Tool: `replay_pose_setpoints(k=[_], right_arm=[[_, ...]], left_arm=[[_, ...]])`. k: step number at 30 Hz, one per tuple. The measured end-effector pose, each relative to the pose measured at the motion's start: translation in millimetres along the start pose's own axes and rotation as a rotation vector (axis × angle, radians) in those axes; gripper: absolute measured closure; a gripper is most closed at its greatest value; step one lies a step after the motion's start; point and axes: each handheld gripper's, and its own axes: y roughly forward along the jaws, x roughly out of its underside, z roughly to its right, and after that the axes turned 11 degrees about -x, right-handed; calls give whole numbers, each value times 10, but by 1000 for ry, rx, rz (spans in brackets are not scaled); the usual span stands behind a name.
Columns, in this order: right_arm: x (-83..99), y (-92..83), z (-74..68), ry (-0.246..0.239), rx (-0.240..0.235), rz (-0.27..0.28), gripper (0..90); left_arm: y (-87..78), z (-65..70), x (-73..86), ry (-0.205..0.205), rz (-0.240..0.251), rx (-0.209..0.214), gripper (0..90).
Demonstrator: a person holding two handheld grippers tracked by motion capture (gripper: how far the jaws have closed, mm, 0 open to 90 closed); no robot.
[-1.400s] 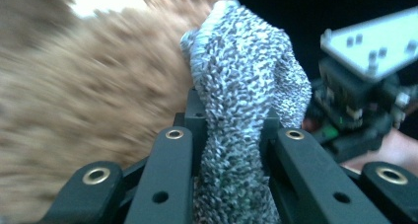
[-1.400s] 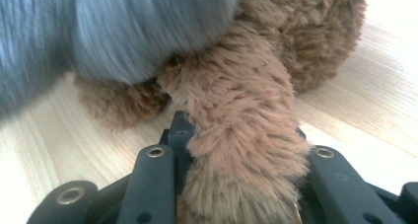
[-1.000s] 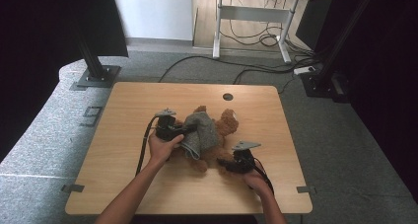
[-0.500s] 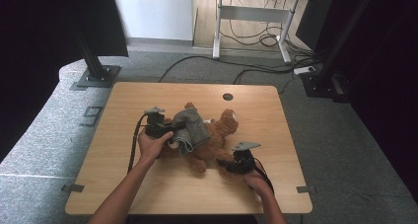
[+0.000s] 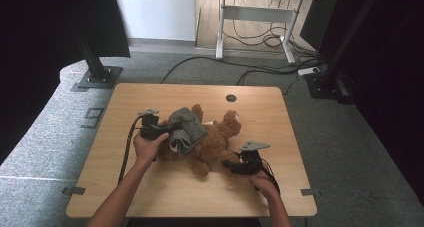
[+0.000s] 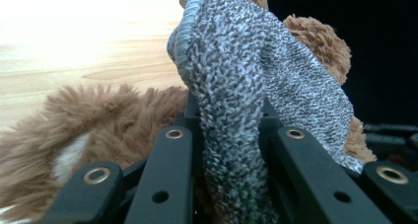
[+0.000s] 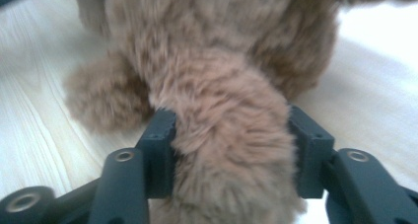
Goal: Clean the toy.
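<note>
I see a wooden table (image 5: 150, 187) on grey carpet, with dark curtains at both sides. My left gripper (image 6: 227, 135) is clamped on a fold of the grey knitted sock (image 6: 256, 81), which is stretched over the brown teddy bear (image 5: 215, 142) lying mid-table. My right gripper (image 7: 231, 150) has just been opening; its jaws stand apart with a furry limb of the bear between them, fur touching both pads. I cannot tell whether they still press on it. The bear's fur is shaggy.
</note>
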Motion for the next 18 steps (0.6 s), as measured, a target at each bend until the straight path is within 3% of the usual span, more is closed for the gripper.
replay_pose_setpoints(k=[5, 9, 18], right_arm=[[-205, -79, -60, 6, 59, 73, 331], [-408, -13, -150, -15, 81, 115, 311], [-718, 276, -272, -70, 102, 106, 308]], left_arm=[[-23, 16, 41, 17, 2, 3, 759], [-46, 25, 80, 21, 3, 7, 760], [-86, 33, 143, 18, 3, 17, 760]])
